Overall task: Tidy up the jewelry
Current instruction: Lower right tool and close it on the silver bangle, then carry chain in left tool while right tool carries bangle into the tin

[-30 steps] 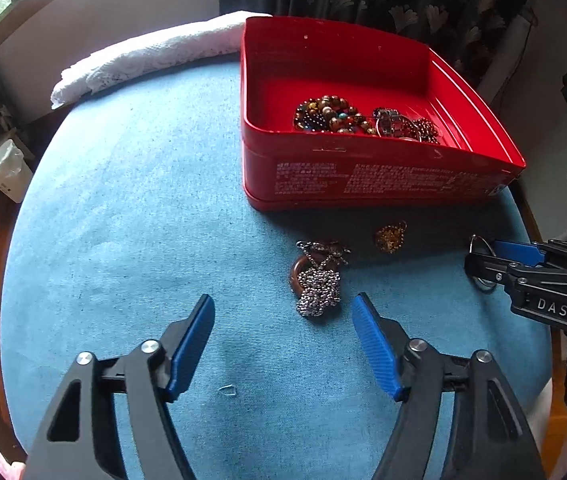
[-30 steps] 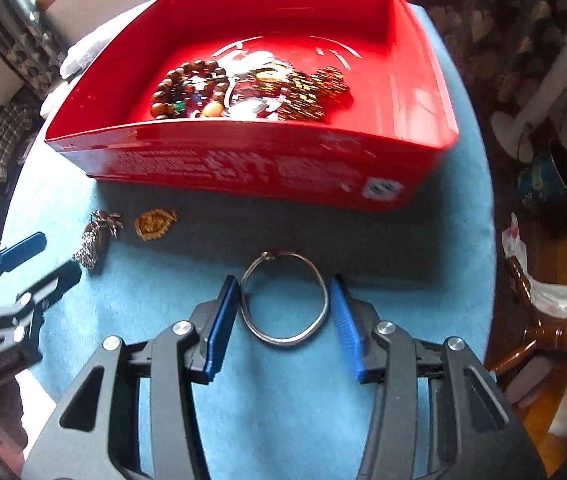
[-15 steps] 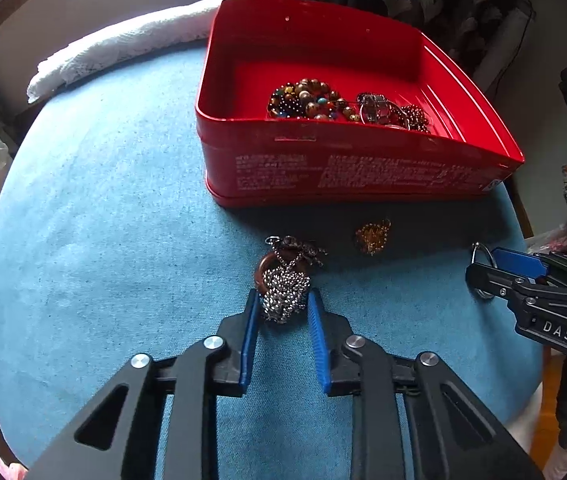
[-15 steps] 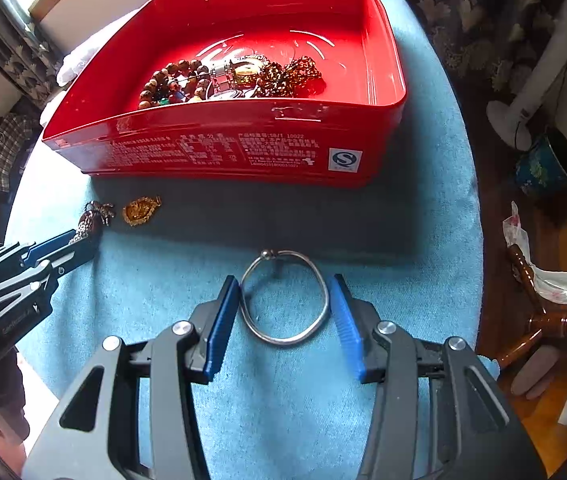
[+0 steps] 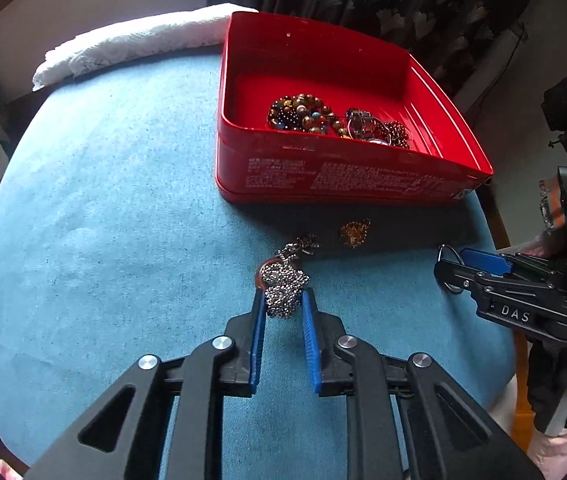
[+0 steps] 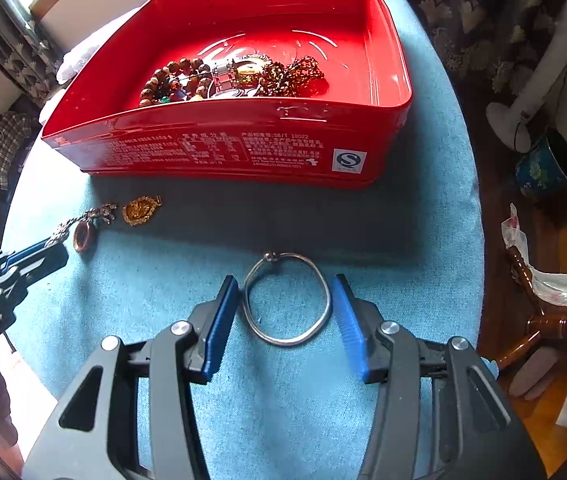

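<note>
A bunched silver chain (image 5: 283, 284) with a brown ring pendant (image 6: 83, 236) lies on the blue table cloth, and my left gripper (image 5: 283, 300) is shut on its near end. Beside it rests a small gold pendant (image 5: 354, 233). In front of them stands a red tin (image 5: 323, 176) that holds bead bracelets and other jewelry (image 6: 235, 76). A thin silver bangle (image 6: 283, 342) lies flat between the blue pads of my right gripper (image 6: 284, 284). The right jaws are opening and neither pad presses on the bangle.
A white lace cloth (image 5: 135, 44) lies at the table's far left edge. The round table's rim (image 6: 479, 240) falls away close on the right, with a blue pot (image 6: 547, 164) and wooden furniture legs (image 6: 555, 324) on the floor below.
My left gripper moved forward onto the silver chain and its jaws closed around it. The right gripper stayed over the bangle, and its jaws spread slightly.
</note>
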